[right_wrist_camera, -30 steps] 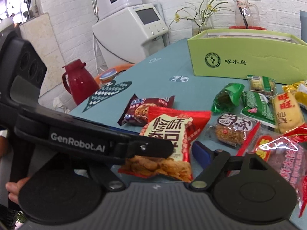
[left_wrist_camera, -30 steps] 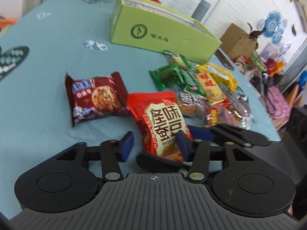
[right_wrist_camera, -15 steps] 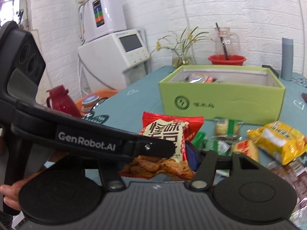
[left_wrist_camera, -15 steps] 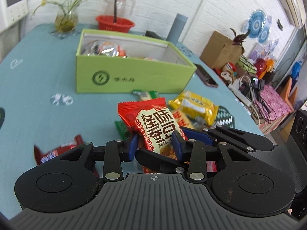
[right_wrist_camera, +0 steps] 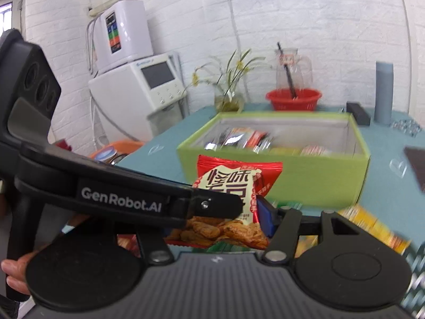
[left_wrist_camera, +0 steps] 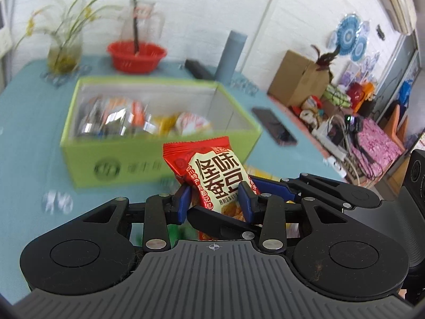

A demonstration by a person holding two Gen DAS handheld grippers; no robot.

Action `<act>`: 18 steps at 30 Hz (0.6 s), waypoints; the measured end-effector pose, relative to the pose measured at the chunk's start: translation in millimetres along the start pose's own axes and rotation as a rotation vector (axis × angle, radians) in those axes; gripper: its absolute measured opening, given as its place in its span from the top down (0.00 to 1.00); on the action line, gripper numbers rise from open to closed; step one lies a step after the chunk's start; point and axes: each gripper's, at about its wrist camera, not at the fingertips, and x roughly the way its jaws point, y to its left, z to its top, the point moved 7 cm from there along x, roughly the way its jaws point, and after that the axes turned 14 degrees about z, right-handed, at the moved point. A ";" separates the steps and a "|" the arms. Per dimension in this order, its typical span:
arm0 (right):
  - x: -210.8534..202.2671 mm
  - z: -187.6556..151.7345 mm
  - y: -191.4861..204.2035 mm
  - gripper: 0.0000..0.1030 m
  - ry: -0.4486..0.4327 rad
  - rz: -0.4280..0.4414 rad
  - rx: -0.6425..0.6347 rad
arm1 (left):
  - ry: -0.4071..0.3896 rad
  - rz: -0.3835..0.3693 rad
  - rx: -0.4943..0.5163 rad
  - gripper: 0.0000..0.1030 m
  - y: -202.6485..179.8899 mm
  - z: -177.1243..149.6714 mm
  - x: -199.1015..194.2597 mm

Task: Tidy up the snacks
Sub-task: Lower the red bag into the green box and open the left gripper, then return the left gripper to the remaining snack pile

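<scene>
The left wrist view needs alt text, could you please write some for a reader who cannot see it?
The left gripper holds a red snack packet in front of an open green box with wrapped snacks inside, on a blue table.

Both tools are matte black plastic with a ribbed grey deck, round discs at either side and silver screws at the pivots. The left gripper (left_wrist_camera: 214, 199) has blue fingertips (left_wrist_camera: 183, 200). White "GenRobot.AI" lettering (right_wrist_camera: 120, 201) marks one arm, and bare skin of a hand (right_wrist_camera: 14, 273) shows at the edge.

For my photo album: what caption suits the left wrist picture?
Left gripper carries a red snack packet toward the green box.
</scene>
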 end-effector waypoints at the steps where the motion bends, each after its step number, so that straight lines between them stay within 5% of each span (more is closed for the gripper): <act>1: 0.9 12.7 -9.5 0.40 -0.010 -0.015 -0.019 | -0.018 -0.006 0.006 0.83 -3.1 14.7 5.7; 7: 28.6 64.5 -64.8 0.40 -0.006 -0.085 -0.091 | -0.047 -0.004 0.014 0.83 -10.0 81.8 58.9; 15: 83.9 60.8 -121.0 0.33 0.065 -0.065 -0.048 | 0.033 0.030 0.012 0.83 7.3 96.0 137.8; 18: 89.5 53.1 -133.2 0.31 0.081 -0.068 -0.024 | 0.019 0.073 0.027 0.61 12.5 93.2 149.4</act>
